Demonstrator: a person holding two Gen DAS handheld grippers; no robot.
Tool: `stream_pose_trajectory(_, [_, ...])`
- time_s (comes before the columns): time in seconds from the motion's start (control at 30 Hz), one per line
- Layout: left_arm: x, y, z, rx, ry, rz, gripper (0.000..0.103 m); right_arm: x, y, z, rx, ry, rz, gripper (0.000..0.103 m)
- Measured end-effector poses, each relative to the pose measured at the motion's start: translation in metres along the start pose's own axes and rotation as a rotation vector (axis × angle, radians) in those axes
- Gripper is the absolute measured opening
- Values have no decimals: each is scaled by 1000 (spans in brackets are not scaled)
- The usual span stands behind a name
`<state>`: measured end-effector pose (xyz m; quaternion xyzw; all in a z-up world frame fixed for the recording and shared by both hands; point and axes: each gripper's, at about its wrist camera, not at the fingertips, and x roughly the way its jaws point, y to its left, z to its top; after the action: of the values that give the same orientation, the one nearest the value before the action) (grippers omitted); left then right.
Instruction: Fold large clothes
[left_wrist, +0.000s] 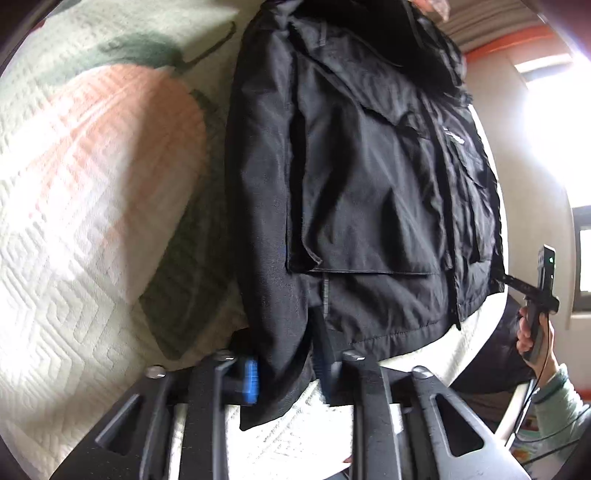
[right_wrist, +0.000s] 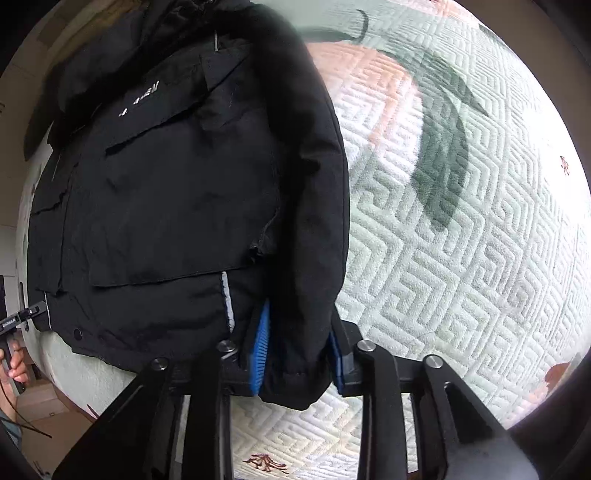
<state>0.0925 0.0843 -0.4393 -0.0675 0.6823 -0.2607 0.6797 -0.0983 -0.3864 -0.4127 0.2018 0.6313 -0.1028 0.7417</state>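
Jacket (left_wrist: 369, 177) lies flat on the patterned bedspread (left_wrist: 74, 221). Left gripper (left_wrist: 288, 380) pinches the near end of the left sleeve (left_wrist: 258, 221); right gripper (right_wrist: 299, 354) pinches the right sleeve (right_wrist: 314, 184). Sleeve folding seems underway; next, both cuffs probably need carrying inward over the body.

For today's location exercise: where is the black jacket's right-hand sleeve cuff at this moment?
In the right wrist view, the cuff sits bottom centre between the right gripper pads, on the quilt.

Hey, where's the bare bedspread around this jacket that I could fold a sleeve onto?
Free: the quilted white bedspread beyond the black jacket's sleeve, and likewise past the opposite sleeve in the left wrist view. Crowded: both cuffs, each between gripper pads, left gripper, right gripper.
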Motion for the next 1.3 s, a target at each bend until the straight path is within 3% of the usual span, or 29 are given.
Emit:
stream_pose_trajectory(0.07, [3, 0, 1, -26, 3, -21, 40, 3, -4, -1, 5, 15, 32, 49])
stream_pose_trajectory(0.1, [5, -3, 2, -33, 2, -13, 40, 7, -10, 2, 10, 17, 52, 43])
stream_pose_trajectory(0.13, [6, -6, 3, -37, 2, 5, 39, 6, -13, 3, 9, 17, 73, 26])
stream_pose_trajectory(0.17, [5, -11, 3, -35, -7, 16, 16, 4, -13, 5, 2, 18, 100, 19])
stream_pose_trajectory(0.2, [3, -12, 4, -36, -13, 16, 8, -1, -9, 7, -10, 20, 106, 15])
stream_pose_trajectory(0.3, [-18, -21, 11, -47, -50, -1, 8, -28, 1, 13, -60, 3, 104, 12])
stream_pose_trajectory(0.5, [-95, -61, 51, -44, -208, -72, 8, -98, 14, 54, -124, -57, 213, 11])
stream_pose_trajectory(0.7, [-167, -93, 124, -75, -419, -97, 8, -180, 24, 139, -71, -184, 340, 11])
stream_pose_trajectory(0.9, [-198, -92, 223, -79, -547, -79, 9, -212, 37, 272, -62, -304, 433, 11])
stream_pose_trajectory(1.07, [-183, -78, 311, -103, -568, -85, 9, -183, 45, 377, -43, -318, 445, 11])
stream_pose_trajectory(1.17, [-156, -61, 364, -164, -544, -83, 9, -128, 49, 447, 15, -273, 445, 11])
stream_pose_trajectory(1.3, [-98, -36, 419, -230, -487, -45, 9, -39, 51, 488, 46, -205, 392, 11])
